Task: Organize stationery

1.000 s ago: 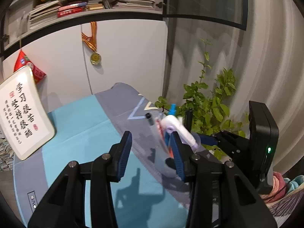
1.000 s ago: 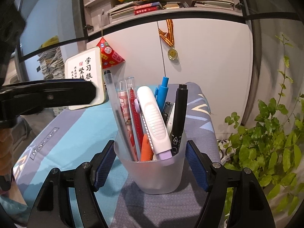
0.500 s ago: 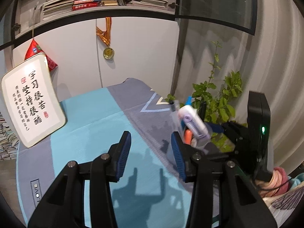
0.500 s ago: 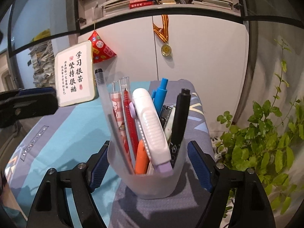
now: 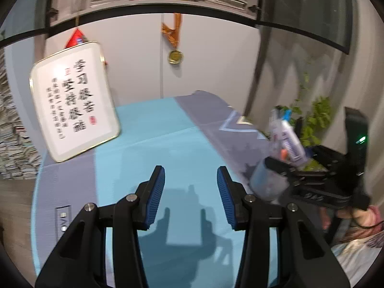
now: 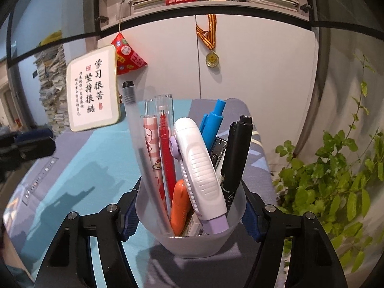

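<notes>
Across the blue-grey table [image 5: 148,144], my right hand-held gripper [image 6: 189,213] has just closed on the upright pen cup [image 6: 192,237]; my left hand-held gripper [image 5: 190,192], jaws apart and empty, sits to its left.

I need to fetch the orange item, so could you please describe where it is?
Find the translucent cup between the right gripper's blue fingers. Low inside sits a stubby orange piece, left of the white-and-lilac tool; it alone stays below the rim.

Our right hand-held gripper [image 6: 189,216] has just been closing and now clamps the pen cup [image 6: 192,237] between its pads. Our left hand-held gripper [image 5: 190,193] tilts downward, jaws apart, nothing between.
</notes>
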A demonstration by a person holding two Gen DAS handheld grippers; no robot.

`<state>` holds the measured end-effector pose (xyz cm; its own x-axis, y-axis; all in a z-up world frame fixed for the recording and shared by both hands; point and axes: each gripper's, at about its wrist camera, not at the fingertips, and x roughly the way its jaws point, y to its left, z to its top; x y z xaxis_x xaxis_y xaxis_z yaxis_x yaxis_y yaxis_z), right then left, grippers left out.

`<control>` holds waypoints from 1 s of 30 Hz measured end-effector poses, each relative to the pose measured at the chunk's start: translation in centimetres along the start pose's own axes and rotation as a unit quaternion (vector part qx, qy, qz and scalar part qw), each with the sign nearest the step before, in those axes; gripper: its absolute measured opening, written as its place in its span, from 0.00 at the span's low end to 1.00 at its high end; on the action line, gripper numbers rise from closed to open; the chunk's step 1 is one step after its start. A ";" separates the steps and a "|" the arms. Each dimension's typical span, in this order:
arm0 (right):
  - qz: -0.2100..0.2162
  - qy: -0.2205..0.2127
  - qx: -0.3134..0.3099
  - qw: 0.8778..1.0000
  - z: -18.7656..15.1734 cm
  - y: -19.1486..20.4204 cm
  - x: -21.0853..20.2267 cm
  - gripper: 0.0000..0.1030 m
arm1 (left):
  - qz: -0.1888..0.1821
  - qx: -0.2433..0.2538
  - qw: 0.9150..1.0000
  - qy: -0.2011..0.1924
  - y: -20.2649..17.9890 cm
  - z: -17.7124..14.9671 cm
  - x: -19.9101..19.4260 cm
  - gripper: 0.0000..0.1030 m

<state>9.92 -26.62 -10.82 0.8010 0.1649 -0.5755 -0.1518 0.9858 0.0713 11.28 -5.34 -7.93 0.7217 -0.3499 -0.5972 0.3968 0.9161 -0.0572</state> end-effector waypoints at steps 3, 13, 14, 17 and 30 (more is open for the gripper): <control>0.007 -0.005 0.001 1.000 0.8 1.0 0.0 0.69 | 0.010 -0.017 1.000 0.002 1.5 -0.5 0.0 0.42; 0.027 -0.004 0.000 1.000 5.6 8.1 4.3 0.69 | 0.060 -0.050 0.997 -0.012 6.9 -2.2 -1.2 0.44; 0.026 -0.003 0.001 1.000 5.9 8.6 4.8 0.69 | 0.064 -0.053 0.996 -0.014 7.4 -2.4 -1.4 0.47; 0.021 0.001 -0.002 1.000 7.0 10.6 6.6 0.69 | 0.073 -0.065 0.995 -0.020 9.1 -2.5 -1.8 0.49; 0.014 0.032 -0.018 0.999 7.5 14.2 11.2 0.69 | 0.072 -0.078 0.994 -0.017 11.6 -2.6 -0.9 0.50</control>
<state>21.09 -10.56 -10.14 0.7583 0.1883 -0.6242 -0.1950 0.9791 0.0584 13.78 6.14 -10.17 0.7840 -0.2170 -0.5816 0.1976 0.9754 -0.0976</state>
